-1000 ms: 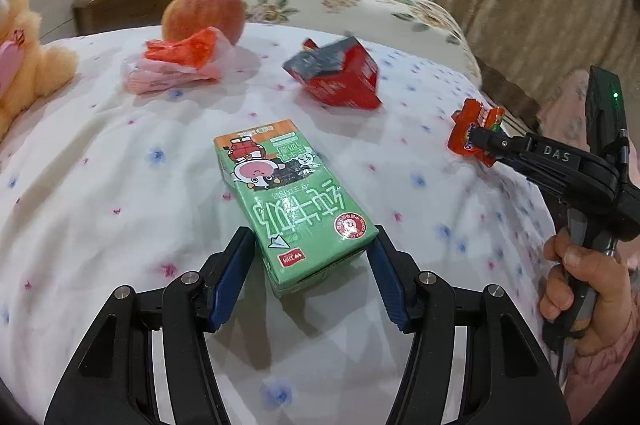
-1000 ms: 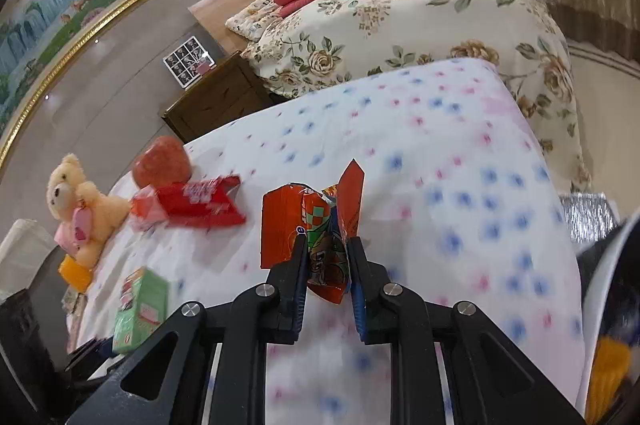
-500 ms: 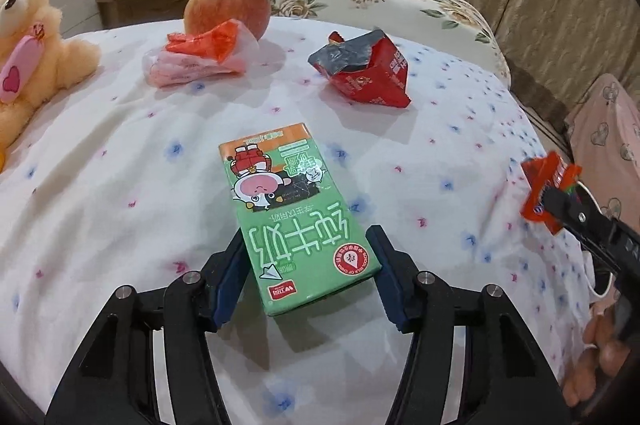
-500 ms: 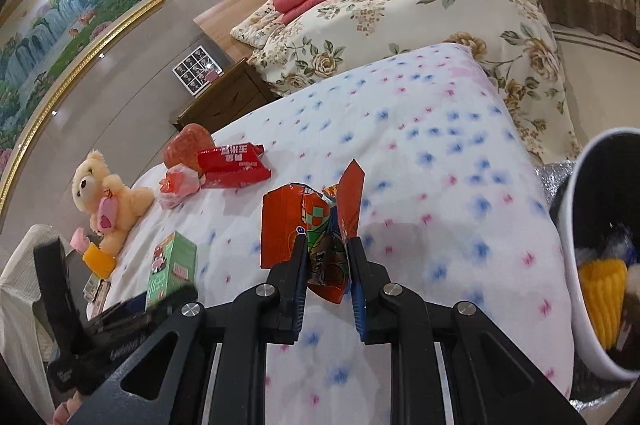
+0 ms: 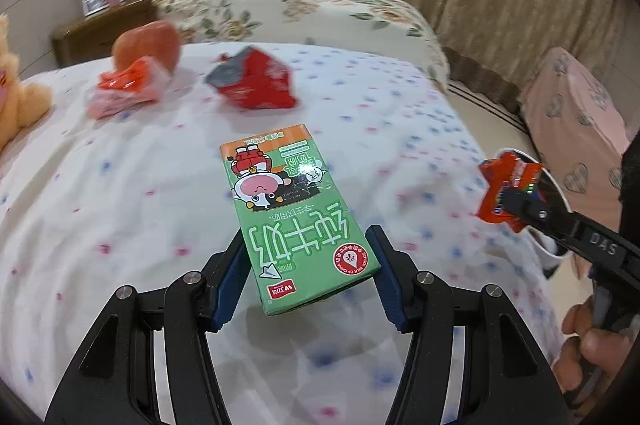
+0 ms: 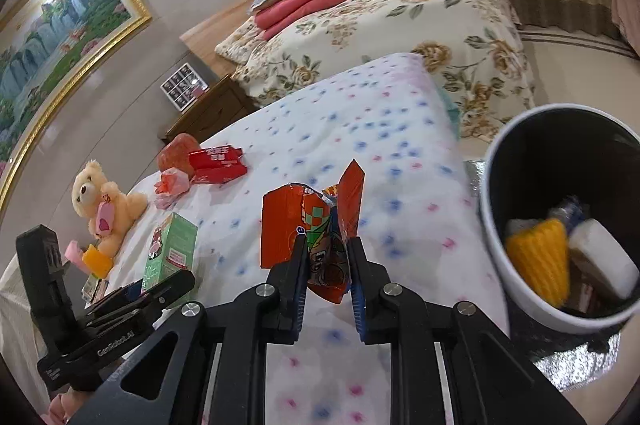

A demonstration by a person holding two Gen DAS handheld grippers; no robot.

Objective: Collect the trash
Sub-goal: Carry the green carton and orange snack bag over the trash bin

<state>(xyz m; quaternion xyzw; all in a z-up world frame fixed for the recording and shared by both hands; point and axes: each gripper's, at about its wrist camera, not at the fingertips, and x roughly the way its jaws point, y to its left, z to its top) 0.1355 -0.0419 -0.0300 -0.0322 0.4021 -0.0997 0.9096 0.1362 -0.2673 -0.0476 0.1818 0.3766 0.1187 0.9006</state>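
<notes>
A green carton (image 5: 296, 221) is being gripped by its near end between the pads of the left gripper (image 5: 308, 277), lifted above the spotted bed (image 5: 120, 185). A red wrapper (image 6: 316, 229) is being pinched tight in the right gripper (image 6: 328, 285), just beside the bin (image 6: 496, 161), which is holding other trash.

A bed (image 5: 132, 185) under a white sheet dotted blue and pink carries the things. On it, in the left wrist view, an apple (image 5: 146, 45) lies at eleven o'clock with a crumpled red-and-clear wrapper (image 5: 124, 91) touching its near side, a torn red packet (image 5: 254, 81) sits at twelve, and a tan teddy bear (image 5: 16, 97) rests at the nine o'clock edge. Beside the bed, at three o'clock in the right wrist view, a white-rimmed bin (image 6: 496, 161) stands on the floor.
</notes>
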